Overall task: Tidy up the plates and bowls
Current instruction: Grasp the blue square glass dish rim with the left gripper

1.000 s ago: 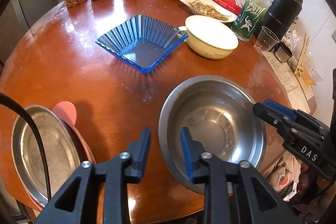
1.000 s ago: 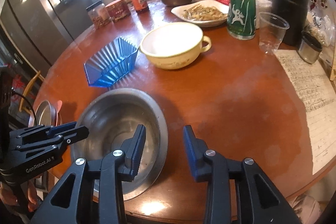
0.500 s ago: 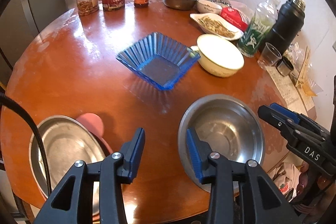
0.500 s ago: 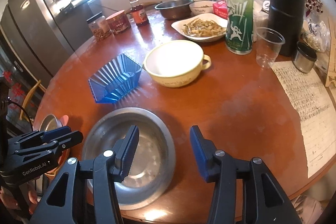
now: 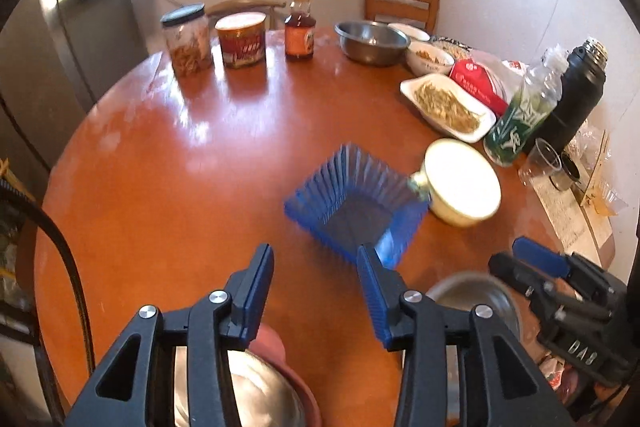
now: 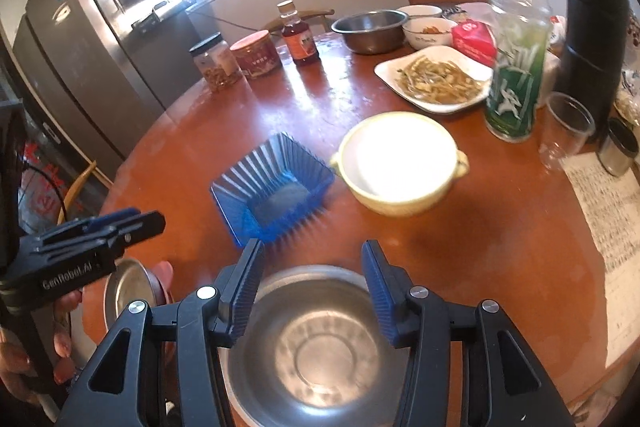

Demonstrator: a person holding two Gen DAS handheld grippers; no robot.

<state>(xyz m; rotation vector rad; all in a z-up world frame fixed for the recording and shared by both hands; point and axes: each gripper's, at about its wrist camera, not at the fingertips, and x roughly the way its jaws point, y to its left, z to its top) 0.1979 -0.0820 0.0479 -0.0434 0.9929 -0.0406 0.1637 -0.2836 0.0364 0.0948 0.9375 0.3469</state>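
1. Nearest us, the steel bowl [image 6: 316,351] sits upright at the table's [image 5: 168,195] near edge, mouth up, under the right gripper [image 6: 312,291], whose jaws stand partly apart and hold nothing.
2. The left gripper [image 5: 316,291] has just been opening its jaws; nothing lies between them, and both tools seem free for a next pick.
3. Left of it, the steel plate [image 6: 124,283] lies flat on a pink dish [image 5: 272,339], probably the start of a stack.
4. Farther on, the blue ribbed dish [image 5: 356,203] sits level, one corner toward us.
5. Just beside it, the cream bowl [image 6: 400,163] stands upright, its handles running left to right.
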